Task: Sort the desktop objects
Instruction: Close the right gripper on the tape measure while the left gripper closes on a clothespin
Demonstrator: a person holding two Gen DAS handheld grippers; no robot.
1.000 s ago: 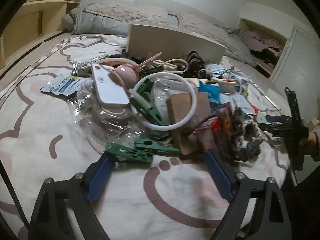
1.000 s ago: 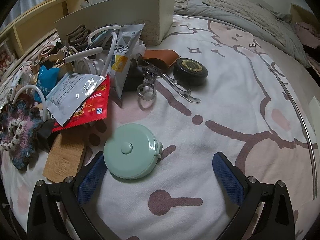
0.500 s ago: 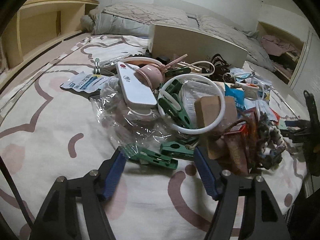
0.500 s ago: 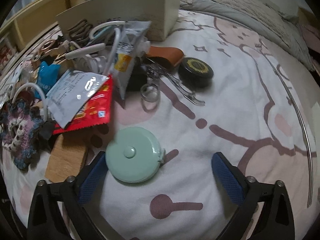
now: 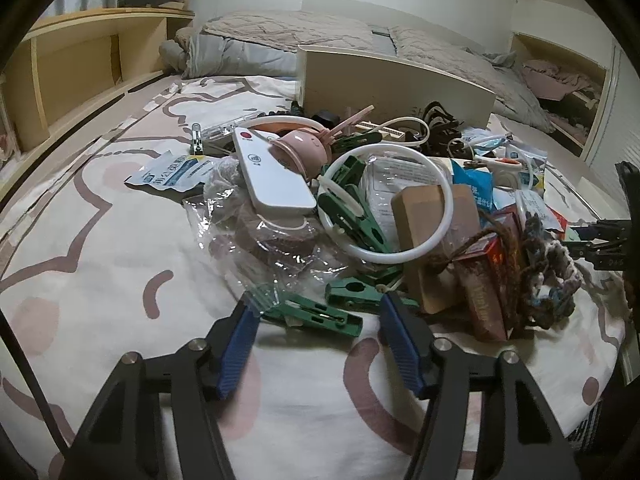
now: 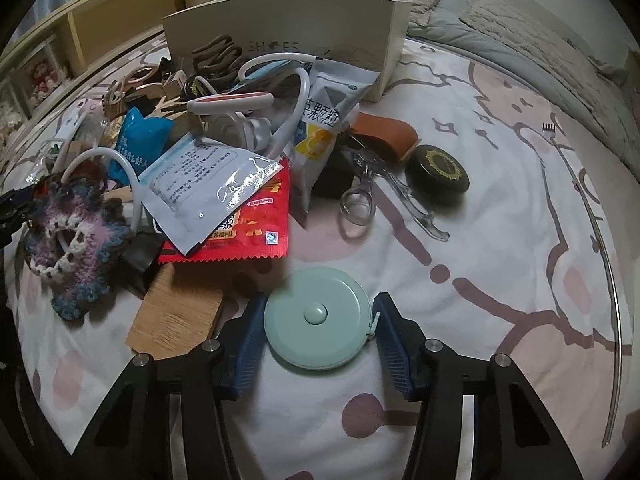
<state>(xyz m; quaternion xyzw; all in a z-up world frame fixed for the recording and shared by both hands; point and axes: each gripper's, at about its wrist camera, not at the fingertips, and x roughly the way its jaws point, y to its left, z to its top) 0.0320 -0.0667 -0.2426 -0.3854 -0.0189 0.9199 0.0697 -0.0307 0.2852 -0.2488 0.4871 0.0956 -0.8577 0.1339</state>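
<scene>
Right gripper (image 6: pixel 318 322), jaws just closing around the mint tape measure (image 6: pixel 317 318), pads at its rim; left gripper (image 5: pixel 320 320) closing astride the green clothespin (image 5: pixel 316 314), not yet gripping; next: firm closure, then lift.

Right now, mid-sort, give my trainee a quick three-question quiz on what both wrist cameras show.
1. True or false: the right gripper has its fingers either side of the black round tin.
2. What lies between the left gripper's fingers? A white remote; B green clothespin; C wooden block.
3. Fill in: a printed white ____ lies across the red packet.
Key: 1 false: they flank the mint tape measure; the jaws have just been closing and the pads appear to touch it. 2 B: the jaws have just been closing, clothespin not yet gripped. 3 sachet.
</scene>
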